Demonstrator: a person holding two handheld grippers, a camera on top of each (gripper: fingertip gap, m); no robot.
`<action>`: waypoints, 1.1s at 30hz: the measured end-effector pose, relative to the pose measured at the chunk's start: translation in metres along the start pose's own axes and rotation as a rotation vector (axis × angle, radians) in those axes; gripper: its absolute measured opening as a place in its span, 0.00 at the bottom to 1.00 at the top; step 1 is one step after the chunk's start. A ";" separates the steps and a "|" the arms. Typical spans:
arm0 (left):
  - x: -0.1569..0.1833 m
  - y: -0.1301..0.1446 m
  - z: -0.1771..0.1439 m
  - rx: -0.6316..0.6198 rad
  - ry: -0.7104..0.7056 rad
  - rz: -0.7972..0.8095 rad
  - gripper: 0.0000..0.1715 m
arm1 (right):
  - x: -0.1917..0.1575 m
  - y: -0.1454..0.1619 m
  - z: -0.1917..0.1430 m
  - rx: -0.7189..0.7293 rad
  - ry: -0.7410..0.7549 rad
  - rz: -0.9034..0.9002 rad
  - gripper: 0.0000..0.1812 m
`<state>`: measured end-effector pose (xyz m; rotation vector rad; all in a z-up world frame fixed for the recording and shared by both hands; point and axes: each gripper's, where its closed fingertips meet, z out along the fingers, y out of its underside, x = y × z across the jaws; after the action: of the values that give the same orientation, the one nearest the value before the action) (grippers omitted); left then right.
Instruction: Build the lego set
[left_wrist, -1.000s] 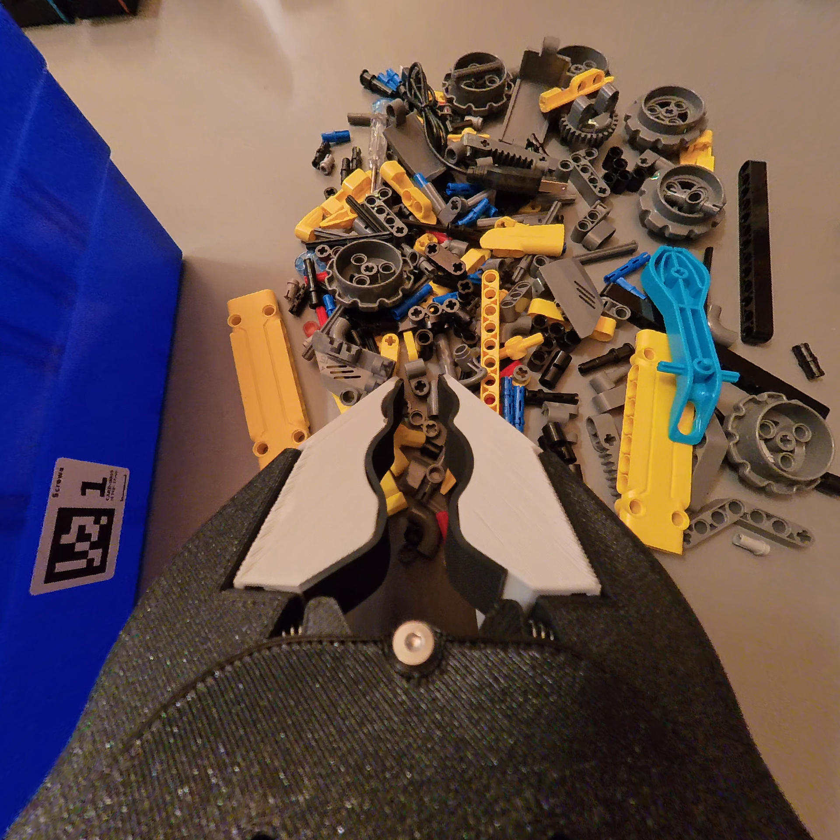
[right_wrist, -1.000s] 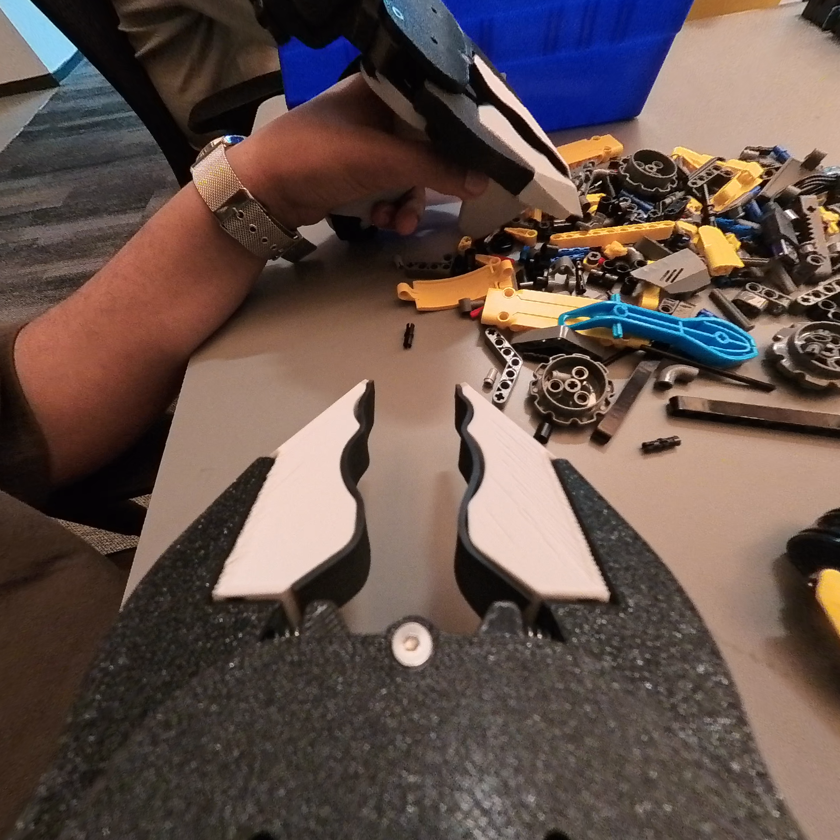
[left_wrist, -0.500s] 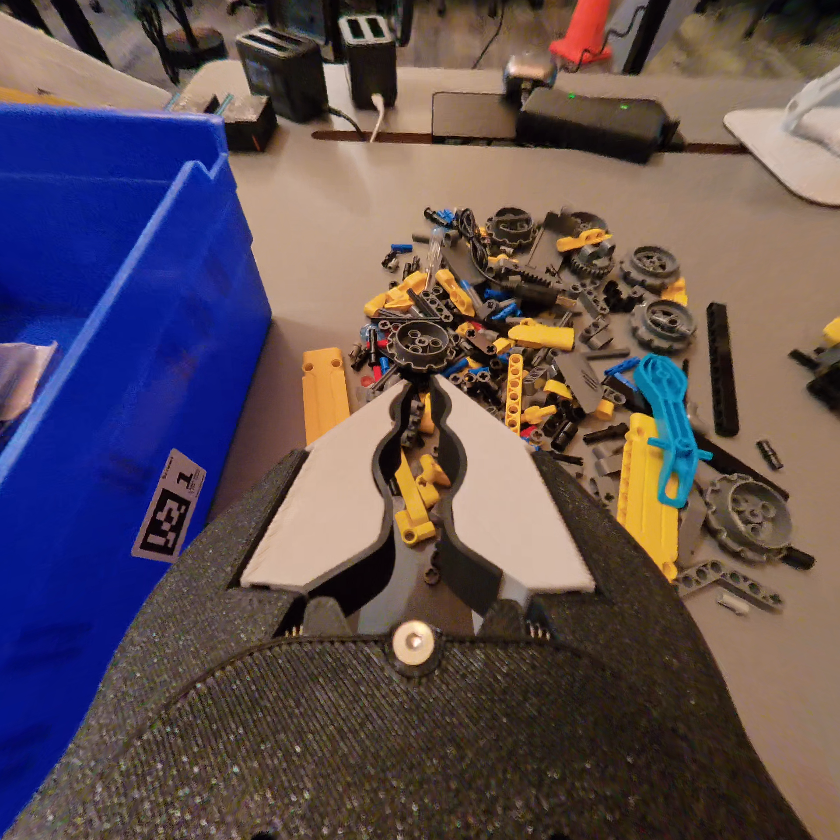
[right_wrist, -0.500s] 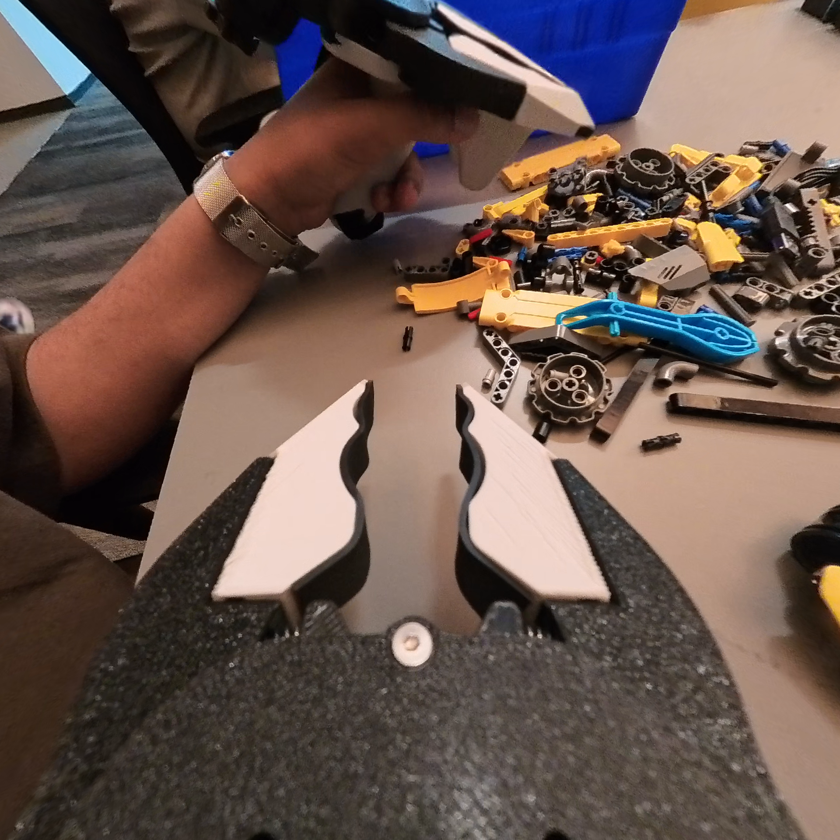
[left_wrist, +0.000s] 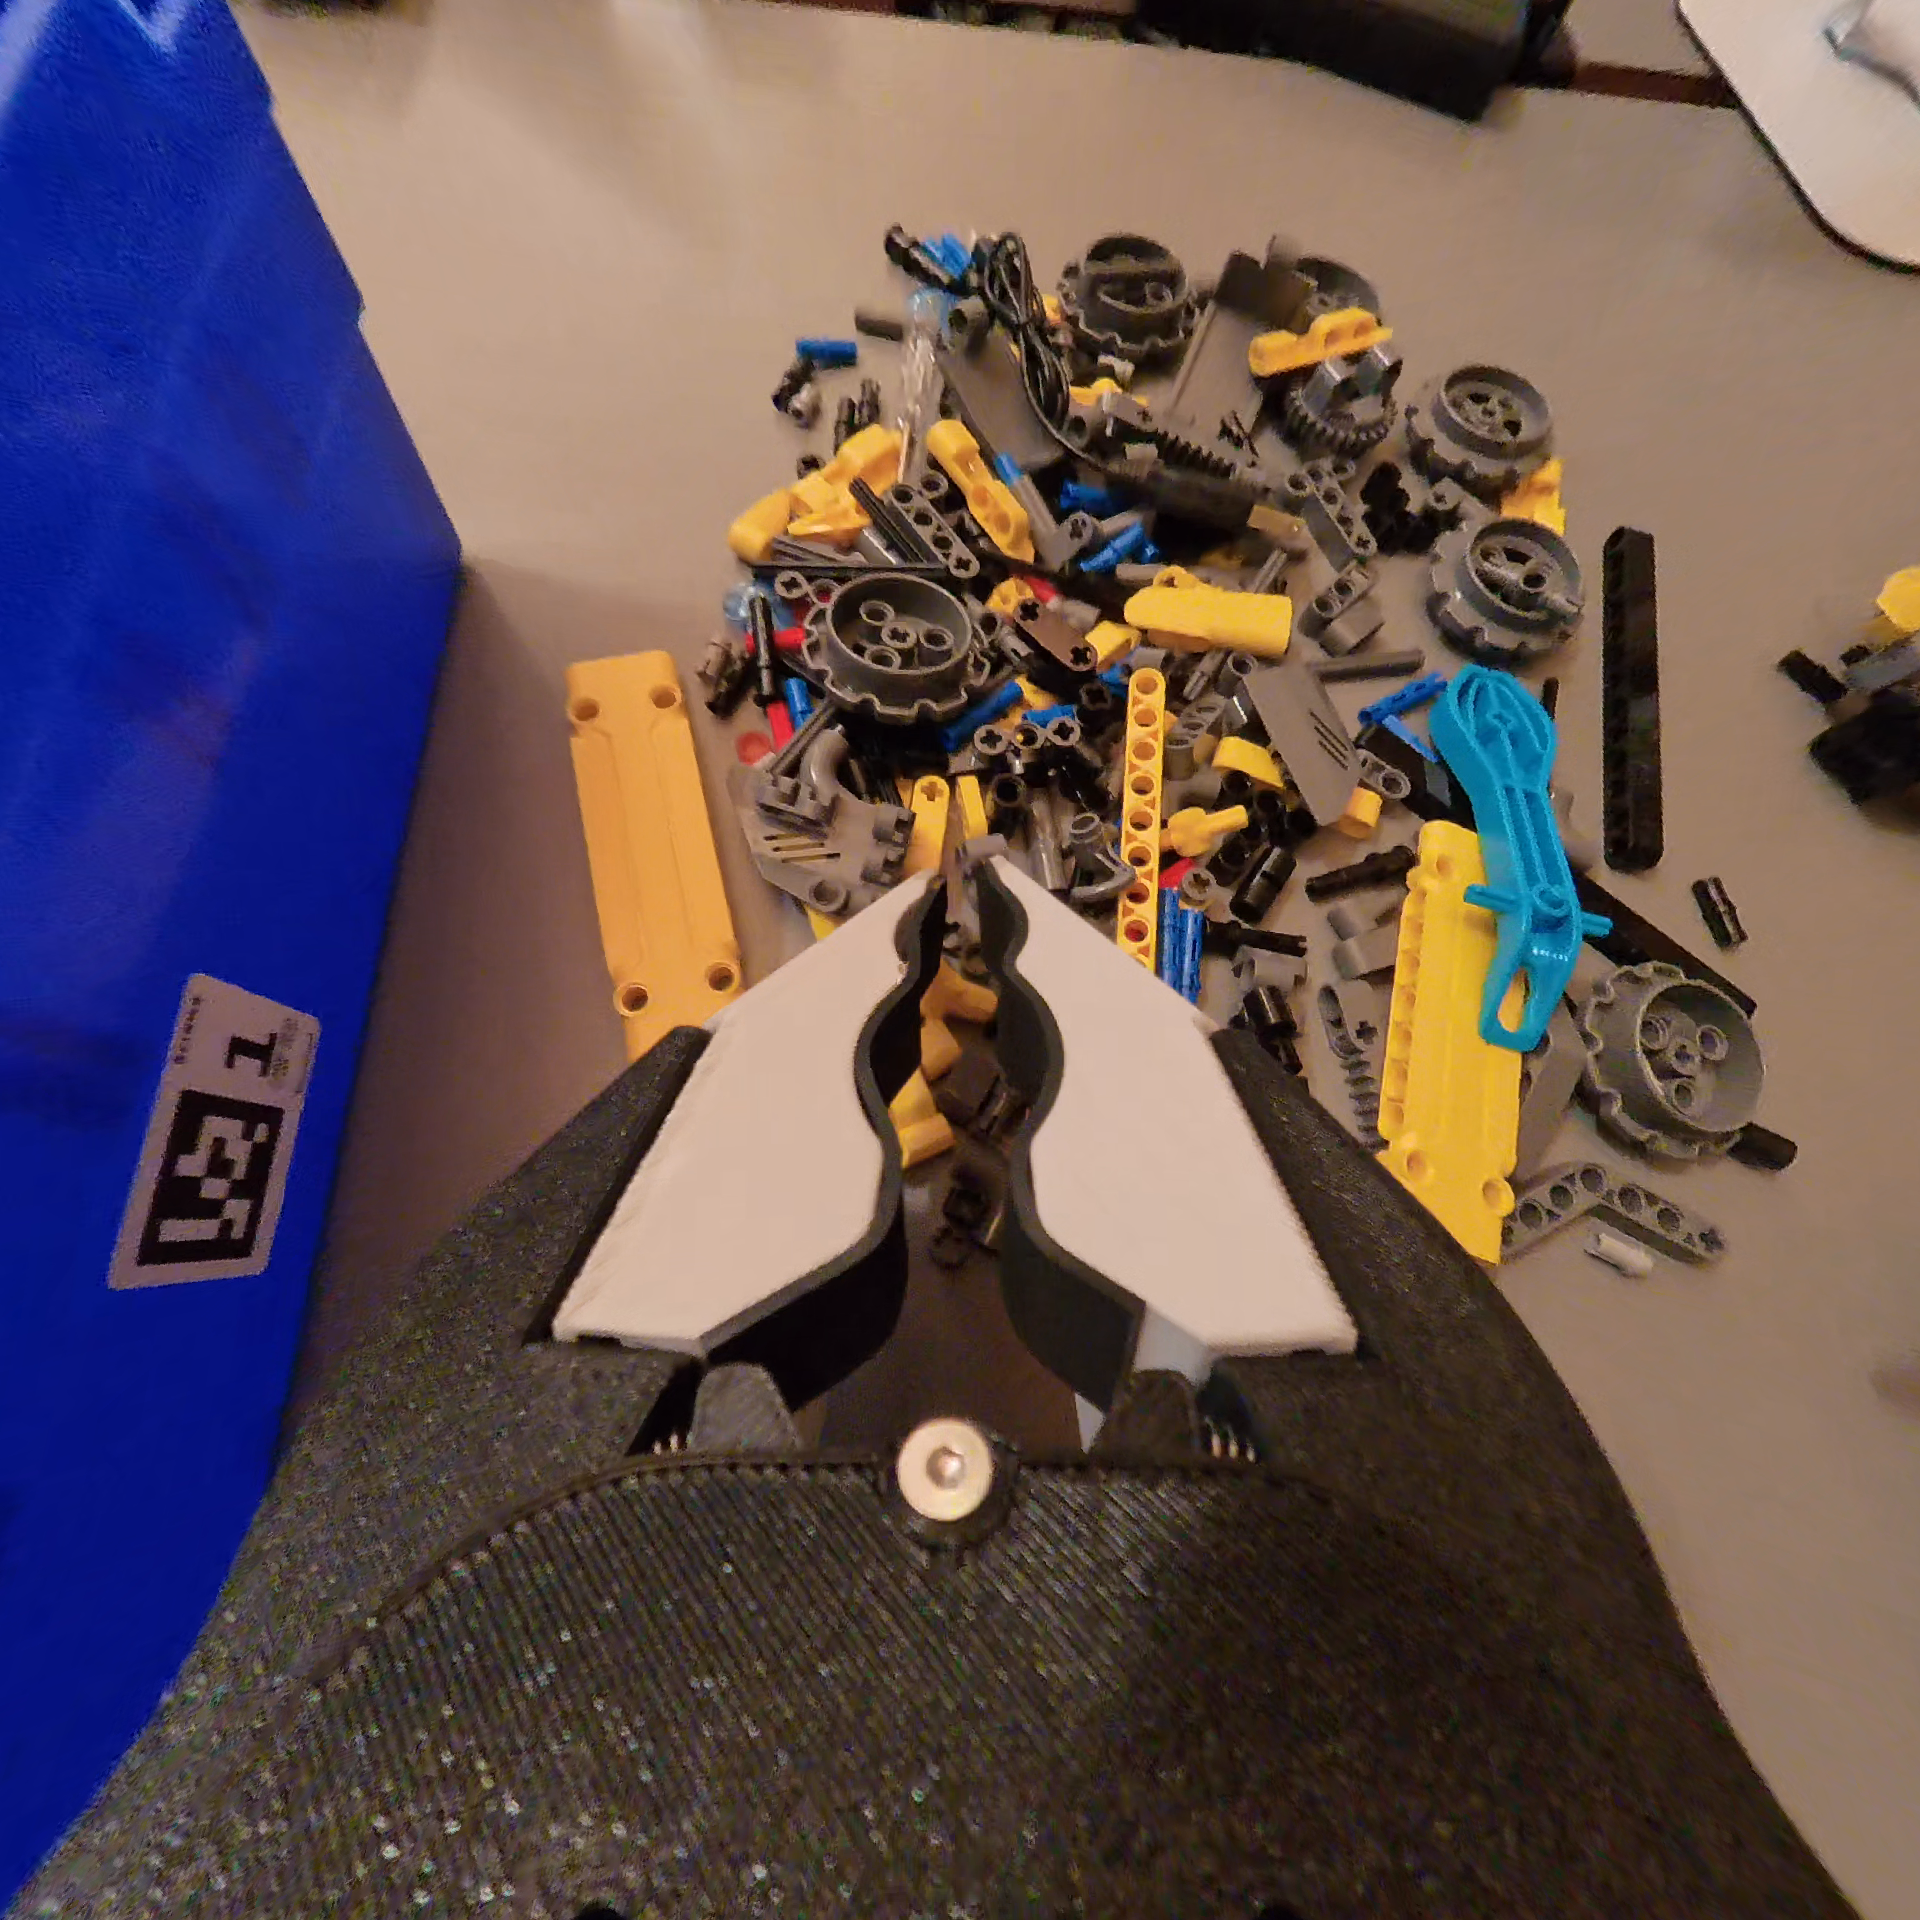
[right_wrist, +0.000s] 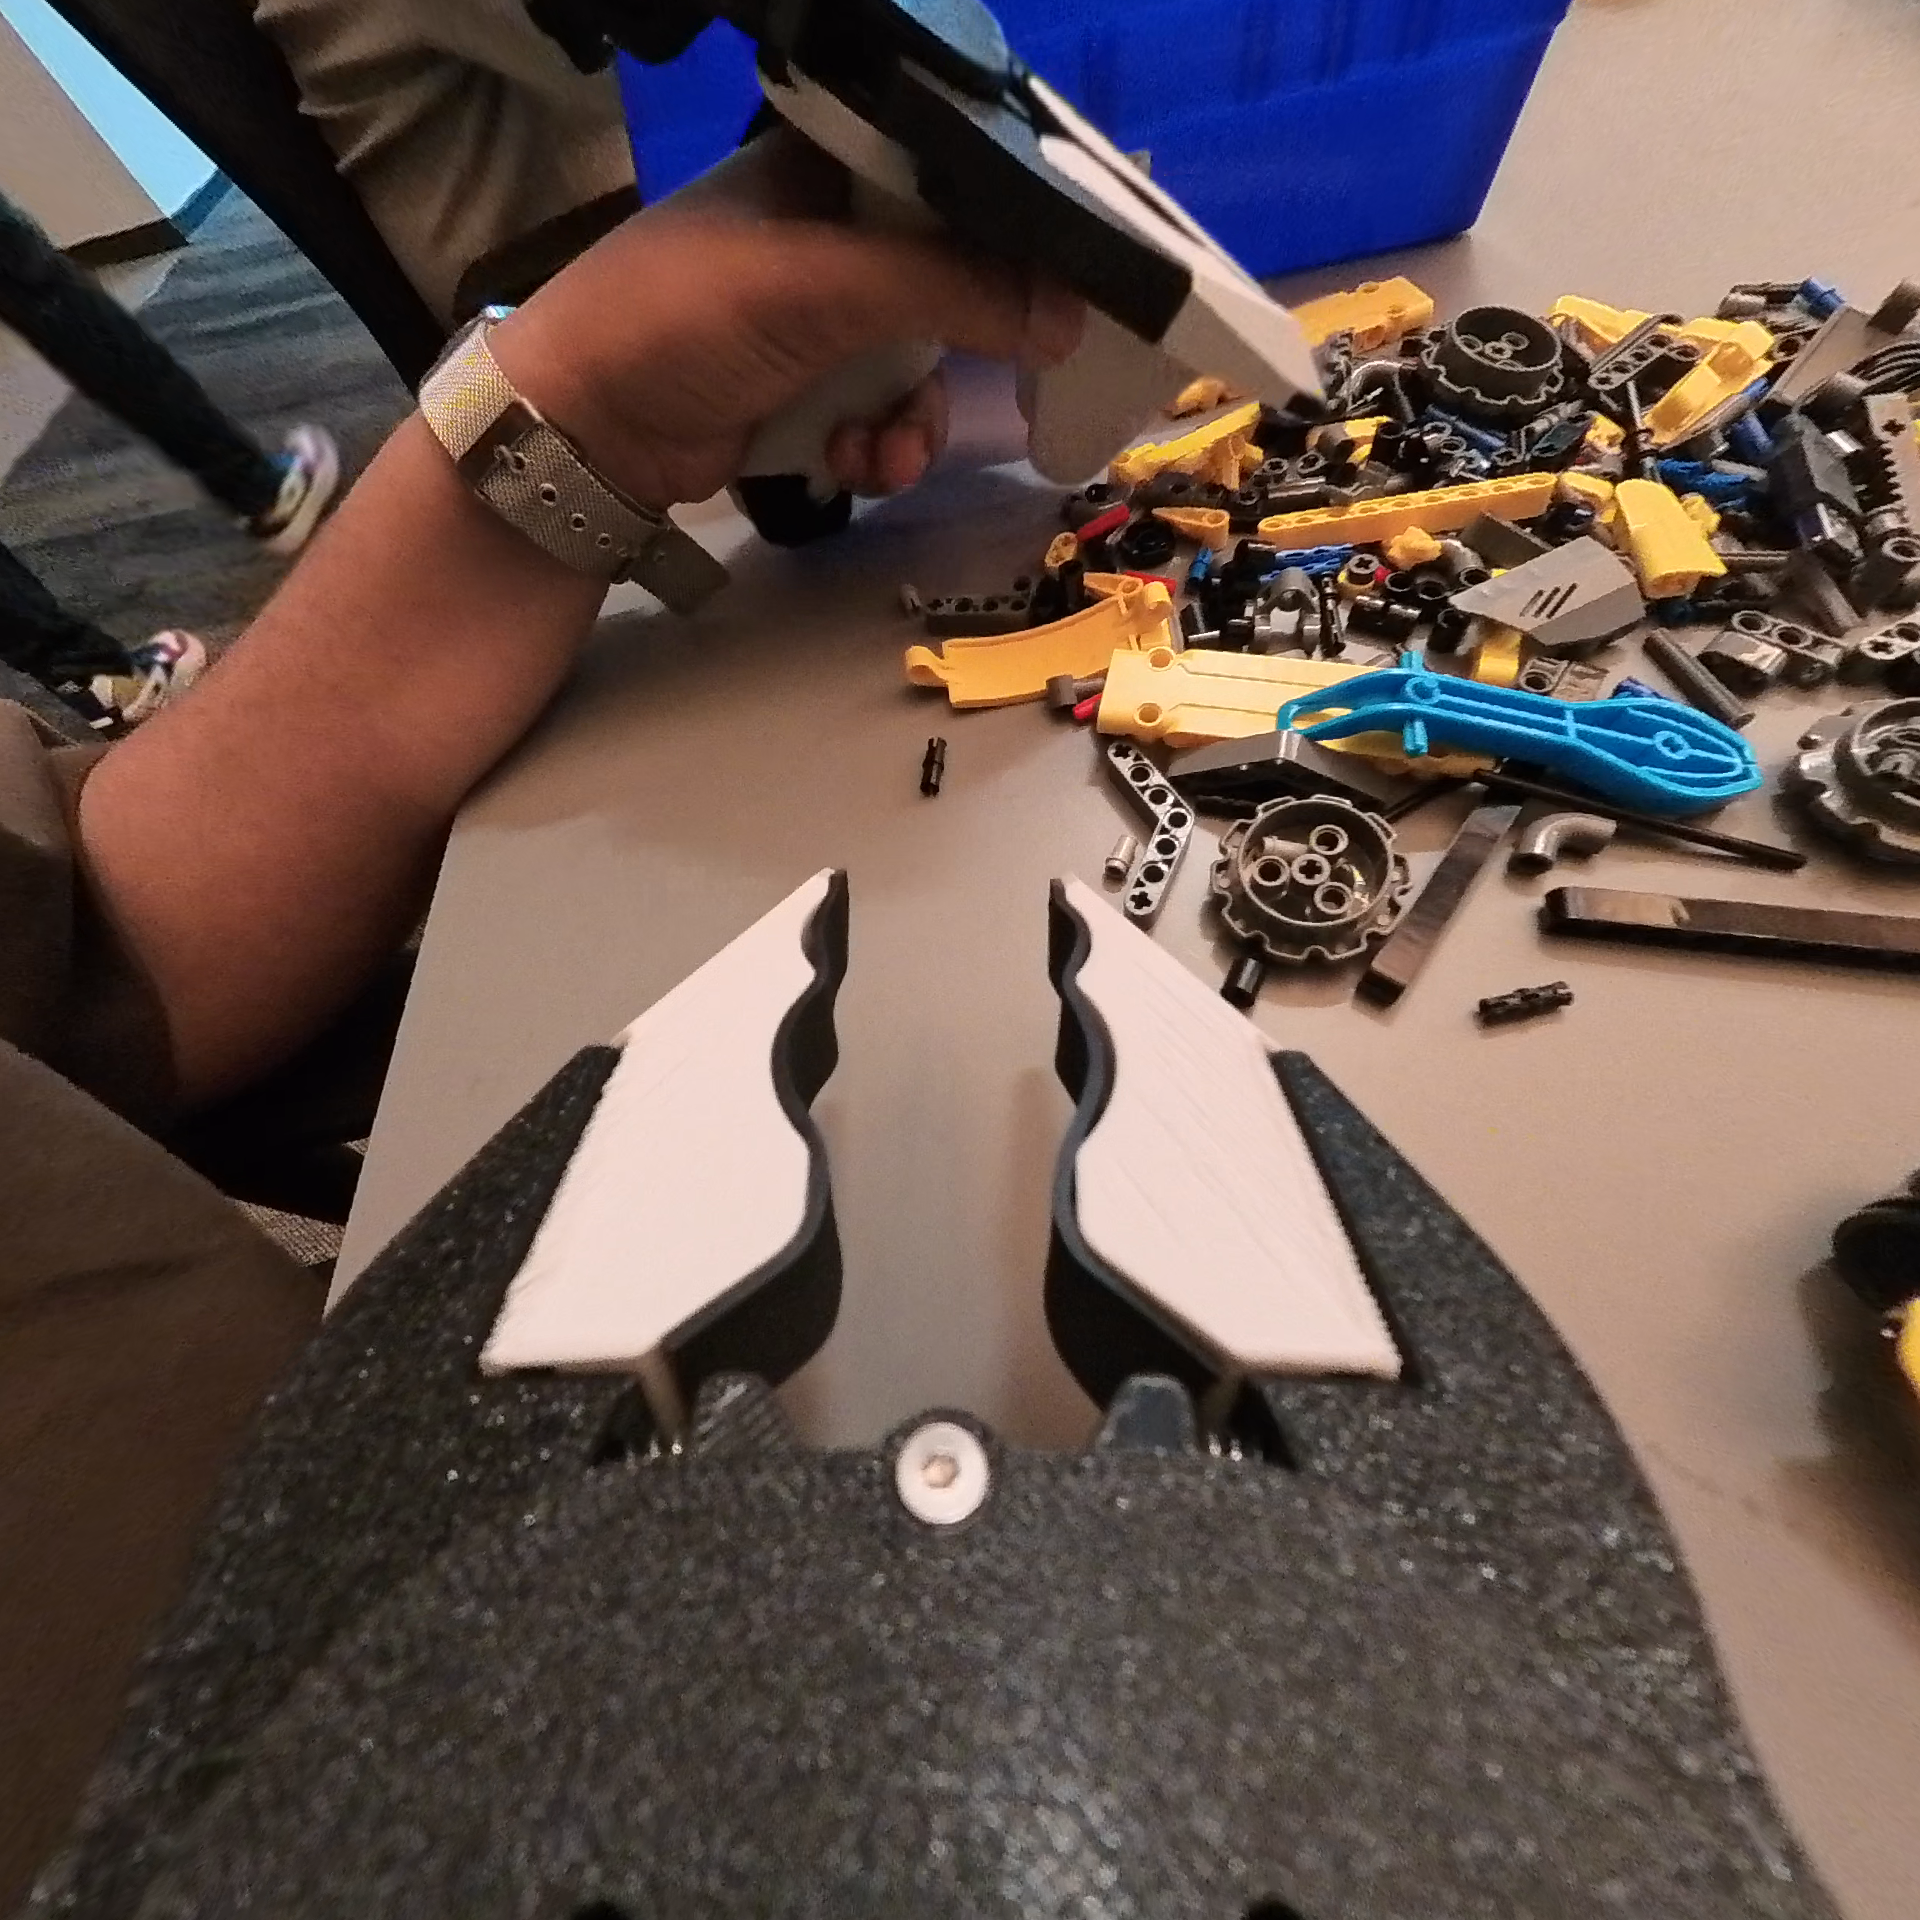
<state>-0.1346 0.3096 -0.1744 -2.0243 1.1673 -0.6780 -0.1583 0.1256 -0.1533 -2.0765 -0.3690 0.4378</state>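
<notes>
A pile of yellow, grey, black and blue construction-toy pieces (left_wrist: 1091, 644) lies on the grey table (left_wrist: 623, 312). My left gripper (left_wrist: 958, 873) points down at the near edge of the pile. Its jaws are almost closed and pinch a small thin grey piece (left_wrist: 975, 852) at the tips. The right wrist view shows it (right_wrist: 1304, 390) held by a hand (right_wrist: 727, 343), with its tip touching the pile (right_wrist: 1455, 499). My right gripper (right_wrist: 945, 894) is open and empty over bare table, left of a grey wheel (right_wrist: 1309, 873).
A blue bin (left_wrist: 156, 623) with a tag stands left of the pile and also shows in the right wrist view (right_wrist: 1299, 125). A long yellow panel (left_wrist: 649, 831), a teal piece (left_wrist: 1507, 821), a black beam (left_wrist: 1631, 696) and a loose black pin (right_wrist: 935, 766) lie around. Left tips to right tips: about 20 centimeters. My right gripper is the nearer one to the grey wheel (right_wrist: 1309, 873): about 5 centimeters, against 15 centimeters. Look for it in the left wrist view (left_wrist: 1707, 1062) too.
My left gripper lifted and tilted up half a second ago, then came back down onto the pile's near edge with its jaws narrower. The right gripper has not moved.
</notes>
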 end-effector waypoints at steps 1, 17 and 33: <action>0.001 0.001 0.001 -0.010 0.002 0.006 0.01 | 0.000 0.000 0.000 0.001 -0.001 0.001 0.21; 0.005 0.014 0.009 -0.094 -0.066 0.137 0.09 | -0.001 0.001 0.000 -0.004 0.000 -0.008 0.21; 0.007 0.010 0.006 -0.083 -0.067 0.170 0.03 | -0.002 0.002 0.001 -0.015 0.011 -0.027 0.21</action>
<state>-0.1318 0.3017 -0.1849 -1.9720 1.3296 -0.4817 -0.1608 0.1249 -0.1550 -2.0855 -0.3949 0.4084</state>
